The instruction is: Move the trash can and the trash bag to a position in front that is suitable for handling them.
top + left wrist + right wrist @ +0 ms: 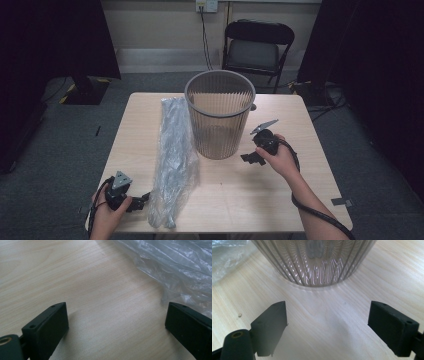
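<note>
**Both claws wide beside the wastebasket**

A ribbed translucent wastebasket (220,114) stood upright near the far middle of the wooden surface (240,195); just to its left lay a long crumpled clear plastic bag (173,160), stretched from beside the basket's rim toward the near edge; the right claw (251,158) sat low over the surface just right of the basket's base, jaws spread wide with nothing between them; in the right gripper view that claw (327,317) faced the basket's foot (314,267) across bare wood, apart from it; the left claw (142,200) rested well nearer than the basket, at the bag's near end; in the left gripper view its claw (117,315) gaped wide and empty, the bag (175,265) just beside one jaw.
</note>
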Motion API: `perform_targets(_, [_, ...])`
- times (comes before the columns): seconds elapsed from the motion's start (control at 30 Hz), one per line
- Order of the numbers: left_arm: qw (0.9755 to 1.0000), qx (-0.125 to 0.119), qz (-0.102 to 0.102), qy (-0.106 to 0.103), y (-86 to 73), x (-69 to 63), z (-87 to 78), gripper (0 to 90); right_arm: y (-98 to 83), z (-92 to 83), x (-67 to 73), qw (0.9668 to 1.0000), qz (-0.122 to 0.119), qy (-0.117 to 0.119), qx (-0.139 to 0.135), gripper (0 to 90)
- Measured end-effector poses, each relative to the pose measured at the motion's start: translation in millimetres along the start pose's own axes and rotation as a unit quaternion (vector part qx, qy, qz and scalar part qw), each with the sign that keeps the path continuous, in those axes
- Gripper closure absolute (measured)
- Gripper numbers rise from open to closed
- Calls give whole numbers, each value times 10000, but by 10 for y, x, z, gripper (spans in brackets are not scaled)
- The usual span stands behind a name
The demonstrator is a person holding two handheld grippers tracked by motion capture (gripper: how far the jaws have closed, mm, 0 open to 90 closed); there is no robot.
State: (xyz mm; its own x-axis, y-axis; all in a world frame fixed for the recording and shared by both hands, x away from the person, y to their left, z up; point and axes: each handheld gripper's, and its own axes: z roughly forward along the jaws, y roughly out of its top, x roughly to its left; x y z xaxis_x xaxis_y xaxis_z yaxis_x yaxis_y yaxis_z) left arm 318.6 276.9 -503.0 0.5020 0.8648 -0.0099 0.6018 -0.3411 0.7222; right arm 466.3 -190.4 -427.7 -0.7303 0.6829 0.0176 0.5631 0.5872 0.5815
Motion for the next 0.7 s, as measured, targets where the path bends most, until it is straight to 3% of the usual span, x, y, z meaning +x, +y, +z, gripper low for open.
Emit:
perform_targets(0.43, [10000, 10, 24, -2, -1, -3, 0, 35, 67, -151, 6, 9991, -135, 112, 394, 148])
perform_targets(0.7, [10000, 18, 21, -21, 0, -2, 1, 34, 119, -213, -22, 9986, -174, 146, 472, 148])
